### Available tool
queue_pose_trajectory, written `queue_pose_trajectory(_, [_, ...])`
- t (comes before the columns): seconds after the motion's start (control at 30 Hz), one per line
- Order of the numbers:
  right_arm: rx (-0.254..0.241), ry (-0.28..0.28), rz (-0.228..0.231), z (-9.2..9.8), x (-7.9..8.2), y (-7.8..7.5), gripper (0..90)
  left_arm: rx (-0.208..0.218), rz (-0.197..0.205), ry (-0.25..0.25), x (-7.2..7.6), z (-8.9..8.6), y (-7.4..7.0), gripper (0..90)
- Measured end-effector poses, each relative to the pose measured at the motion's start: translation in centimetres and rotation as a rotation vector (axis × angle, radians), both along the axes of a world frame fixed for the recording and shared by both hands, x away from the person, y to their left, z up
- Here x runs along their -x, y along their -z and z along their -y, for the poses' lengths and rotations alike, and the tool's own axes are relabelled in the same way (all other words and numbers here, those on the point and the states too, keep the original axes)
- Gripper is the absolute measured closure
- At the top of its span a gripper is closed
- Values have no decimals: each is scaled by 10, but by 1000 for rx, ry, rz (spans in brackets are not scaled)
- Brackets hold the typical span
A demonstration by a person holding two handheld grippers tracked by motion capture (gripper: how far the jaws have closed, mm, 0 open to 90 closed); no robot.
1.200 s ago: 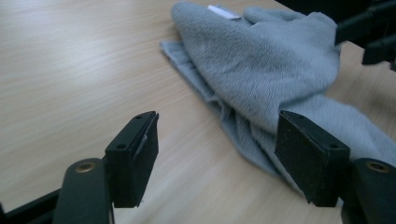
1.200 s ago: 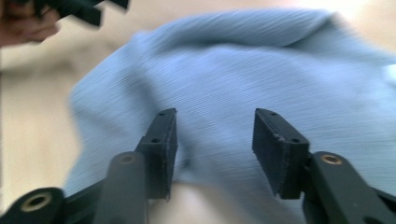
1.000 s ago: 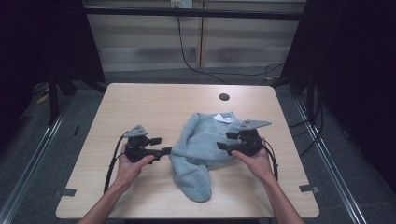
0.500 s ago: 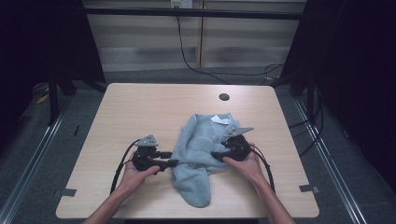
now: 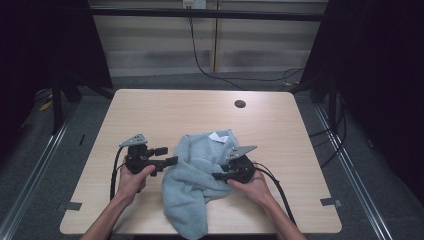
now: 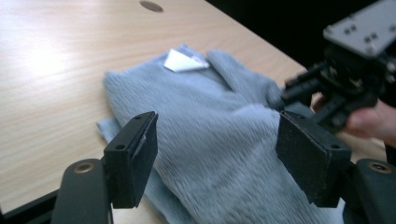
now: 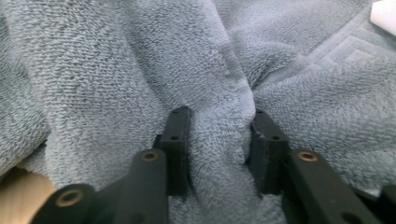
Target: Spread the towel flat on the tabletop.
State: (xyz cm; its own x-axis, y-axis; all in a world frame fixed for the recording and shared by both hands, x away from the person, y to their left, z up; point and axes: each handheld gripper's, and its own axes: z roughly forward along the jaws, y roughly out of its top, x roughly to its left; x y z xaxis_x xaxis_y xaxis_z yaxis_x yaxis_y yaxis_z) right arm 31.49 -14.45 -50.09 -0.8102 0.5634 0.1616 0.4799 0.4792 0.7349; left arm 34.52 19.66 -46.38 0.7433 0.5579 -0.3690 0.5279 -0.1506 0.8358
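Observation:
A grey-blue towel [image 5: 192, 185] lies crumpled on the wooden table [image 5: 150, 110], its white label [image 5: 216, 136] at the far edge. My left gripper [image 5: 167, 155] is open at the towel's left edge. Its jaws have just been opening, and in the left gripper view [image 6: 215, 154] they stand wide above the cloth [image 6: 210, 130] without gripping it. My right gripper [image 5: 215, 176] rests on the towel's right side. Its jaws have just been closing, and in the right gripper view [image 7: 218, 126] the pads pinch a raised fold of towel [image 7: 140, 56].
A round cable hole [image 5: 240, 104] sits near the table's far edge. Bare wood lies left of and beyond the towel. Dark frame posts and cables stand behind the table. The towel's lower end hangs toward the near edge.
The right gripper has sunk onto the towel and closed on a fold. The left gripper went toward the towel's edge, then backed off a little to the left. The towel has bunched up.

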Motion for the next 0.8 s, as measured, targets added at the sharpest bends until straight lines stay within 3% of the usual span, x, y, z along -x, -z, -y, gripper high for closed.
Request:
queue_pose_trajectory(0.1, [-13,-35,-15,-2,4,-1,718,-7,-18,-32,-7,0,3,306])
queue_pose_trajectory(0.23, [-7,-97,-19,-9,11,-4,747,-41,-61,-41,-23,14,17,292])
queue_pose_trajectory(0.27, [-1,-101,-17,-11,11,-5,751,-95,-81,-38,-26,21,21,271])
queue_pose_trajectory(0.3, [1,-98,-20,-11,11,-5,752,-175,-34,-33,-26,34,26,269])
queue_pose_trajectory(0.33, [1,-98,-20,-11,11,-5,752,-175,-34,-33,-26,34,26,268])
queue_pose_trajectory(0.37, [-9,-89,-22,-10,10,-5,752,-220,-54,-20,-27,44,31,267])
queue_pose_trajectory(0.43, [-12,-88,-22,-9,9,-5,752,-236,-74,-1,-27,49,36,274])
queue_pose_trajectory(0.47, [-8,-72,-14,-8,8,-6,752,-287,-24,4,-24,52,39,416])
queue_pose_trajectory(0.5, [-8,-72,-14,-8,8,-6,752,-287,-24,4,-24,52,39,514])
queue_pose_trajectory(0.53, [-8,-63,-14,-7,7,-7,753,-291,-16,31,-23,52,38,514])
queue_pose_trajectory(0.57, [-8,-39,-6,-4,5,-9,759,-292,-15,33,-23,50,35,755])
queue_pose_trajectory(0.7, [-10,7,10,3,1,-16,766,-206,-12,1,-24,33,25,794])
queue_pose_trajectory(0.73, [-22,44,35,11,-3,-25,769,-142,12,-40,-25,21,14,796])
queue_pose_trajectory(0.77, [-31,63,44,16,-5,-30,769,-112,22,-56,-25,16,9,797])
queue_pose_trajectory(0.8, [-37,77,56,21,-7,-35,770,-112,22,-56,-25,16,9,798])
